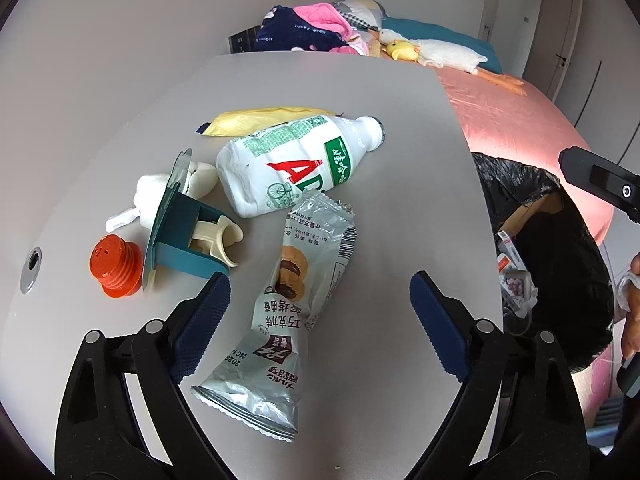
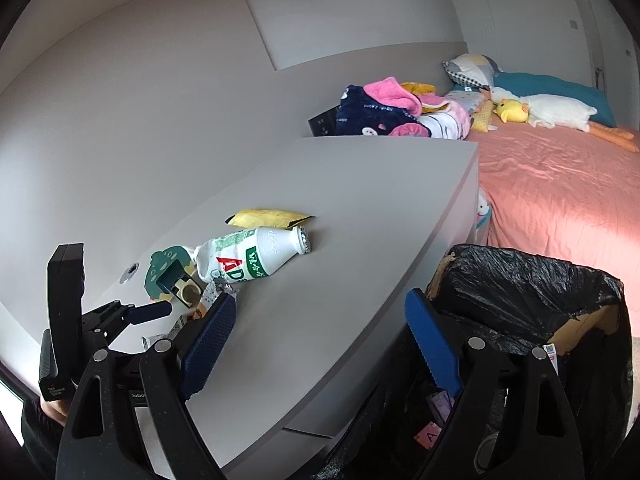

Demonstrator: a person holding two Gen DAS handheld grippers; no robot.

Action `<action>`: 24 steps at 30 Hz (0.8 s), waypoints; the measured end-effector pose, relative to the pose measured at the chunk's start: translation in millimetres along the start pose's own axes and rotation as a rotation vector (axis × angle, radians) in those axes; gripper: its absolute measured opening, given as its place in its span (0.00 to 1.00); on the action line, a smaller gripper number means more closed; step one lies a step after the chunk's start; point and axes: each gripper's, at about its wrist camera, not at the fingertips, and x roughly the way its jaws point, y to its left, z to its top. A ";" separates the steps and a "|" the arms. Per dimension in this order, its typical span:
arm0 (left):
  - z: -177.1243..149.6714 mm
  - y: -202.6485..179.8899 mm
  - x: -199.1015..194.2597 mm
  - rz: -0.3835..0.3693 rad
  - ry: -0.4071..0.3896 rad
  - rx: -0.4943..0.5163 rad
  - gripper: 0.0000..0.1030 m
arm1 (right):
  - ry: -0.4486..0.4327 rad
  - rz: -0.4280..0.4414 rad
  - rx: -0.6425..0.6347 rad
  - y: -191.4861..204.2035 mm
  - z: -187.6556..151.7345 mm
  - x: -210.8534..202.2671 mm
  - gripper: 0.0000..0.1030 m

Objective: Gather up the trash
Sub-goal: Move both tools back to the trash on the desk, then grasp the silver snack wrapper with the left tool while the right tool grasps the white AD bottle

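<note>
From my feed I saw a pale grey bench [image 2: 360,216] set against a plain off-white wall [image 2: 140,100]. Past the bench's far edge lay a bed [image 2: 560,184] under a salmon-pink sheet, daylight falling bright across its near side. A heap of folded clothes [image 2: 384,112] sat at the bench's far corner, with pillows [image 2: 472,68] and a white plush goose [image 2: 556,112] toward the headboard. Pale cupboard doors [image 1: 568,32] lined the far wall.
</note>
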 end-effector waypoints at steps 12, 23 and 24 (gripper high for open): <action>-3.0 15.1 18.7 0.014 0.046 -0.019 0.40 | 0.075 0.047 -0.117 22.0 7.3 32.8 0.84; 2.8 23.4 -11.9 -0.007 -0.029 -0.032 0.32 | 0.108 0.060 -0.188 37.6 14.8 52.0 0.92; 3.2 24.7 -15.5 -0.009 -0.037 -0.035 0.32 | 0.109 0.060 -0.196 39.3 16.6 53.5 0.92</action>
